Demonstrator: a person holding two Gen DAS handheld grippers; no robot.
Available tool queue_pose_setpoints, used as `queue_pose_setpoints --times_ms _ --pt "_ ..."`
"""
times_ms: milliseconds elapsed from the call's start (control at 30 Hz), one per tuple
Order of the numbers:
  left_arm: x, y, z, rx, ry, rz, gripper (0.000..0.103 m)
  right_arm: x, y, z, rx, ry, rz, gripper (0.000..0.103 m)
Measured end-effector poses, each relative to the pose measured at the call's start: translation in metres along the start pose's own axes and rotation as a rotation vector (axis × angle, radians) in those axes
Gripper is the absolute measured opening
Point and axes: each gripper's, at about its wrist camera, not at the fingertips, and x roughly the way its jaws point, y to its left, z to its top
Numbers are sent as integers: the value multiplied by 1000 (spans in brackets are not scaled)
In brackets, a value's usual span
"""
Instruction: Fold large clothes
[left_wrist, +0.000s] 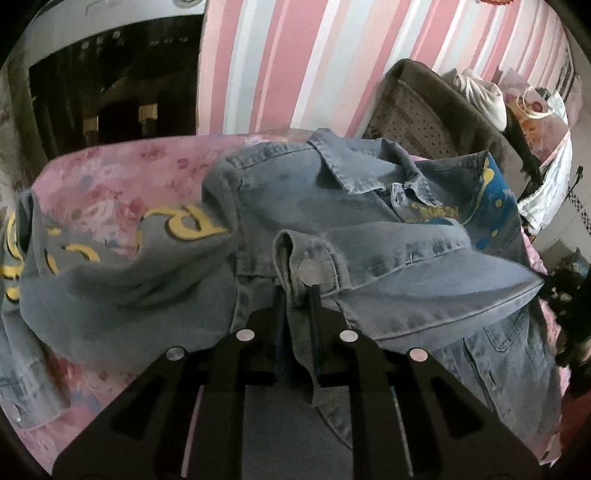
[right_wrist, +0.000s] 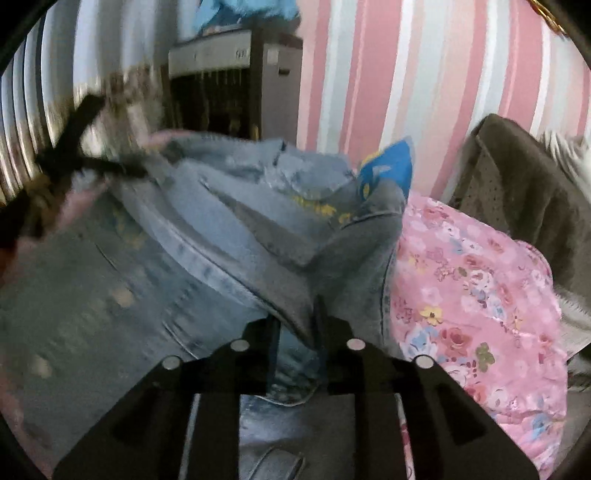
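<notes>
A light blue denim jacket (left_wrist: 354, 206) with yellow lettering and a blue printed panel lies crumpled on a pink floral bedspread (left_wrist: 110, 177). In the left wrist view my left gripper (left_wrist: 297, 295) is shut on a sleeve cuff (left_wrist: 310, 258) with a metal button, and the sleeve stretches away to the right. In the right wrist view my right gripper (right_wrist: 297, 317) pinches a raised fold of the same jacket (right_wrist: 229, 221) near its right edge. The left gripper's arm (right_wrist: 74, 147) shows as a dark blur at the upper left of that view.
A pink, white and grey striped wall (left_wrist: 314, 66) stands behind the bed. A dark brown padded chair (right_wrist: 524, 192) sits at the right, with piled laundry (left_wrist: 491, 96) beyond it. A dark shelf unit (right_wrist: 221, 92) is at the back left. Bare bedspread (right_wrist: 472, 295) lies right of the jacket.
</notes>
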Motion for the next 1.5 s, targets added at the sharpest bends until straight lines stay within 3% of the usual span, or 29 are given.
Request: queue_pose_setpoints --times_ms 67,100,133,167,200,300,433,533,633,667,733,800,933,967,1033,1100,1167,1200,1267,1333,1400,1467,1500 --pt "0 -3 -1 16 -2 9 11 -14 -9 6 48 -29 39 26" --pt "0 -3 -1 21 -5 13 11 -17 -12 7 64 -39 53 34" --pt "0 -4 -1 24 -7 13 11 -25 -18 10 92 -60 80 57" --pt "1 -5 0 25 -7 12 11 -29 -21 17 113 -81 96 66" --pt "2 -4 0 22 -6 7 12 -35 -27 19 137 -107 105 69" --pt "3 -3 -2 18 -5 7 13 -39 -43 26 170 -134 60 69" --pt "6 -3 1 6 -4 7 13 -2 -78 40 241 -67 -10 69" --pt "6 -6 2 11 -5 18 13 38 -106 46 314 -20 5 69" --pt "7 -8 3 24 -2 29 11 73 -129 51 401 9 72 67" --pt "7 -9 3 32 2 35 10 82 -136 53 429 22 99 61" --pt "7 -13 6 47 5 48 7 99 -145 51 491 38 168 15" --pt "2 -17 11 49 -15 49 6 102 -145 53 479 21 184 12" --pt "-33 -26 19 48 -178 62 5 64 -149 55 458 -202 188 11" --pt "-37 -25 19 46 -204 68 6 63 -153 53 475 -215 190 11" --pt "-26 -15 19 23 -163 63 6 75 -160 50 501 -173 181 11" --pt "-4 -1 18 -12 -89 53 7 99 -156 46 474 -78 131 13" --pt "19 8 14 -20 -22 81 9 122 -148 43 421 12 44 24" --pt "25 11 13 -30 -2 83 9 127 -147 43 414 28 14 34" --pt "25 14 12 -49 3 82 14 124 -152 45 442 33 -38 50" --pt "19 12 12 -40 2 113 22 107 -154 49 430 19 -72 52" --pt "9 6 11 -16 -5 126 38 85 -149 50 401 -13 -112 59" --pt "-6 -7 10 24 -46 173 75 54 -130 50 328 -65 -132 68" --pt "-11 -14 11 44 -72 194 78 49 -124 49 300 -67 -134 69"
